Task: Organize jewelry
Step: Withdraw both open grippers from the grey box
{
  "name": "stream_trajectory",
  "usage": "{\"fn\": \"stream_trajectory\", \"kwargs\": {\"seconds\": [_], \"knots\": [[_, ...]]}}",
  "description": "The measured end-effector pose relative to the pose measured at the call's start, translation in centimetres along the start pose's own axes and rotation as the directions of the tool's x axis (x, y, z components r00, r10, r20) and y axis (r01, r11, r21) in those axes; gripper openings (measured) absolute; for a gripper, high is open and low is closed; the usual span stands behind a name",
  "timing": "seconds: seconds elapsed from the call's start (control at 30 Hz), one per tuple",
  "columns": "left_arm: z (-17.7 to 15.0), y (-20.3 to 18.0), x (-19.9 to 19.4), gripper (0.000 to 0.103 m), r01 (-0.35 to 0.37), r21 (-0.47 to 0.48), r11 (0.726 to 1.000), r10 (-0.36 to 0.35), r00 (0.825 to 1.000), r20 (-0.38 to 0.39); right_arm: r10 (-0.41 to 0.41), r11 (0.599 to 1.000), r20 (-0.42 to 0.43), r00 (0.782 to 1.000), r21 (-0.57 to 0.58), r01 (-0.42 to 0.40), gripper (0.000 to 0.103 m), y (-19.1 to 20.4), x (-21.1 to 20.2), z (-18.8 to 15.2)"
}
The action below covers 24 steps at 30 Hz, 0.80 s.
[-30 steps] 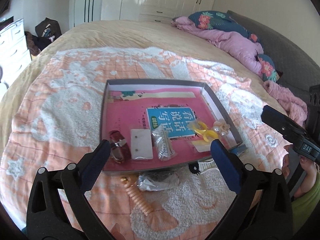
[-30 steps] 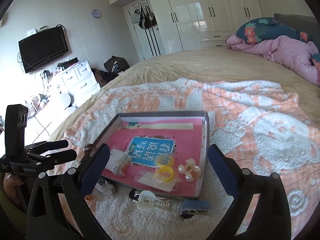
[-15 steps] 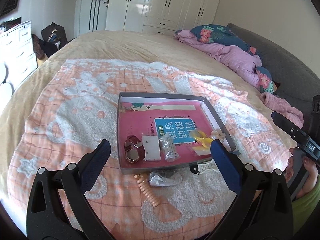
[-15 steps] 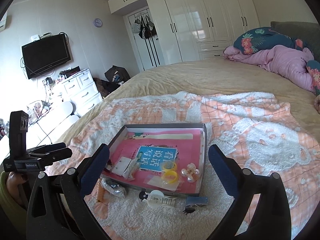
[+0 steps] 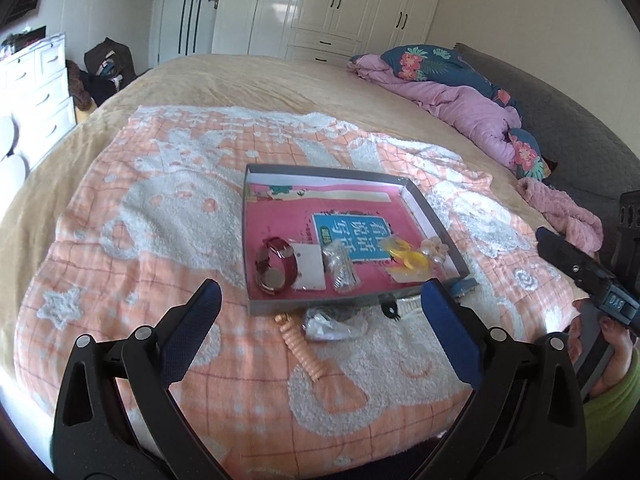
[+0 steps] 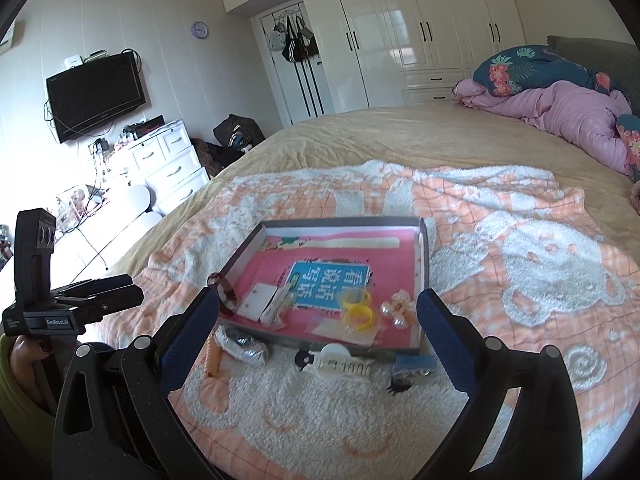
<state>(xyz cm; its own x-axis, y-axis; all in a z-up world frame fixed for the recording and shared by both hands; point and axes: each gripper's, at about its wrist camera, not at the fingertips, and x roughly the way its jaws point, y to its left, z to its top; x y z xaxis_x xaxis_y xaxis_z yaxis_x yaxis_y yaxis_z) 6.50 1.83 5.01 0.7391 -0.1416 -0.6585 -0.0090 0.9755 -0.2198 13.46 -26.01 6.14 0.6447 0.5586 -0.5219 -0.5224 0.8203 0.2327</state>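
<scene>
Both claws pulled back | left claw (image 5: 320, 304), right claw (image 6: 320, 308) agape, empty | tray (image 5: 256, 304) ahead

— What are you working over?
— You have a bed (image 6: 384, 136) under a tan cover, with an orange-and-white blanket (image 5: 132, 216) spread across it.
— And on the blanket?
— You see a shallow grey tray (image 5: 434, 222), and along its near edge a coiled peach hair tie (image 5: 302, 346), a small plastic bag (image 5: 332, 324), a white hair clip (image 6: 340, 365) and a blue clip (image 6: 414, 364). Pink bedding (image 6: 568, 120) is bunched at the far side.
</scene>
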Motion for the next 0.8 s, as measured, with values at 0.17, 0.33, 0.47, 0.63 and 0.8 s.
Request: {"fn": "stream_trajectory", "kwargs": {"seconds": [0.17, 0.33, 0.47, 0.63, 0.8], "knots": [[-0.9, -0.7, 0.0, 0.094, 0.002, 0.028, 1.000, -0.002, 1.000, -0.018, 0.009, 1.000, -0.023, 1.000, 0.017, -0.009, 0.099, 0.4, 0.2, -1.3], [-1.8, -0.8, 0.3, 0.094, -0.003, 0.037, 0.999, 0.005, 0.999, -0.034, 0.002, 1.000, -0.049, 0.999, 0.016, -0.001, 0.099, 0.8, 0.4, -2.6], [-2.4, -0.8, 0.5, 0.093, -0.013, 0.045, 0.999, 0.015, 0.999, -0.047, -0.002, 1.000, -0.076, 0.997, 0.007, 0.002, 0.099, 1.1, 0.9, -3.6], [-3.0, -0.3, 1.1, 0.094, -0.023, 0.040, 0.999, 0.026, 0.998, -0.065, -0.005, 1.000, -0.107, 0.994, -0.002, 0.004, 0.099, 1.6, 1.8, -4.7], [-3.6, 0.1, 1.9, 0.094, -0.029, 0.034, 0.999, 0.032, 0.996, -0.088, -0.004, 1.000, -0.131, 0.991, -0.011, 0.002, 0.099, 2.0, 2.6, -5.5]]}}
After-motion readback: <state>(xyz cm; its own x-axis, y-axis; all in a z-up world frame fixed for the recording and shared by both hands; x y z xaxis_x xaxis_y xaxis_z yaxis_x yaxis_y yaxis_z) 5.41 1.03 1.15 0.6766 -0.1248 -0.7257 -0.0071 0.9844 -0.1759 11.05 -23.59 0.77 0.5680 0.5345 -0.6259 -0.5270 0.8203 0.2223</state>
